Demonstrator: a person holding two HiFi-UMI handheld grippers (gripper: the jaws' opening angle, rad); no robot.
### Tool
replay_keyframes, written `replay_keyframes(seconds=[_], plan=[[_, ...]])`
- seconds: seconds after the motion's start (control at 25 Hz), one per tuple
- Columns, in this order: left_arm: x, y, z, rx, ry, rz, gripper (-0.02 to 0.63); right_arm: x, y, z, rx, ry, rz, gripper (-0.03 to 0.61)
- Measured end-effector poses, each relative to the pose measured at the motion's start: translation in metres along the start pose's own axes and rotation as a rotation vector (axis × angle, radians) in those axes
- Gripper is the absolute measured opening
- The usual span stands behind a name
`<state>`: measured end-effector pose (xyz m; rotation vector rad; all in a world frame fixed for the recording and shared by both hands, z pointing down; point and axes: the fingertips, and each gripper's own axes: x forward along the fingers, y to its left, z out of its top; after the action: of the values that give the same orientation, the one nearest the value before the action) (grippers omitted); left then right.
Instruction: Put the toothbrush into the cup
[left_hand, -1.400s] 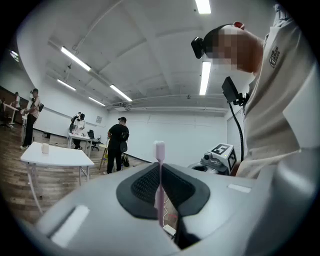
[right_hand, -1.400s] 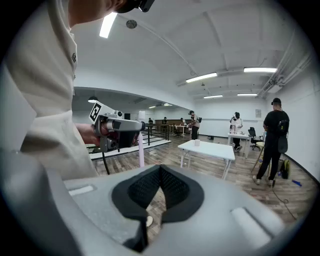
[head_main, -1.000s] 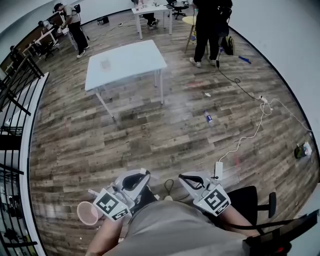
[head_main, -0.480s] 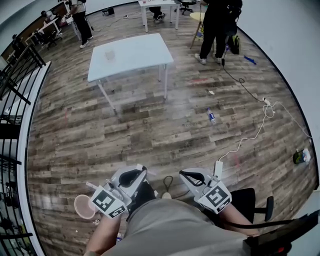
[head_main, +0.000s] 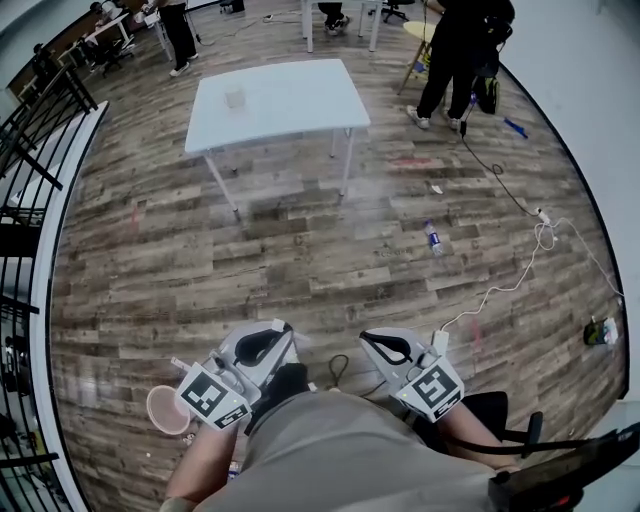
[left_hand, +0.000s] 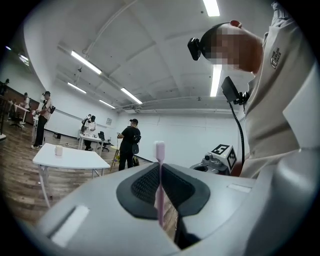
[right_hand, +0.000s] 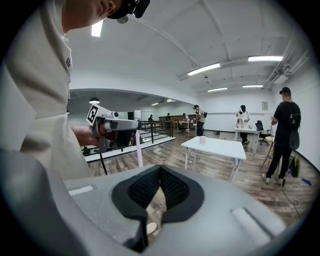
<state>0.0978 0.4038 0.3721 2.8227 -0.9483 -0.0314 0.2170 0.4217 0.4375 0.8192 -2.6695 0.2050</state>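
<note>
the left gripper is clamped on the pink toothbrush, which stands upright across its jaws, one end poking up. the right gripper is closed on nothing. a cup sits on the white table well ahead.

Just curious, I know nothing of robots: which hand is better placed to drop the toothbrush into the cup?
Left. The left claw is shut on the pink toothbrush, while the right claw is shut on nothing. The cup stands on the white table ahead of both.
</note>
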Motion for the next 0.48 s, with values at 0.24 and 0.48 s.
replay_keyframes(seconds=[0.24, 0.48], plan=[[0.006, 0.057, 0.018, -0.008, -0.009, -0.018, 0.017, 0.046, -0.024, 0.030, -0.011, 0.010, -0.013, 0.003], [0.005, 0.113, 0.030, -0.013, -0.018, -0.043, 0.015, 0.099, -0.039, 0.055, -0.009, 0.021, -0.025, 0.003]])
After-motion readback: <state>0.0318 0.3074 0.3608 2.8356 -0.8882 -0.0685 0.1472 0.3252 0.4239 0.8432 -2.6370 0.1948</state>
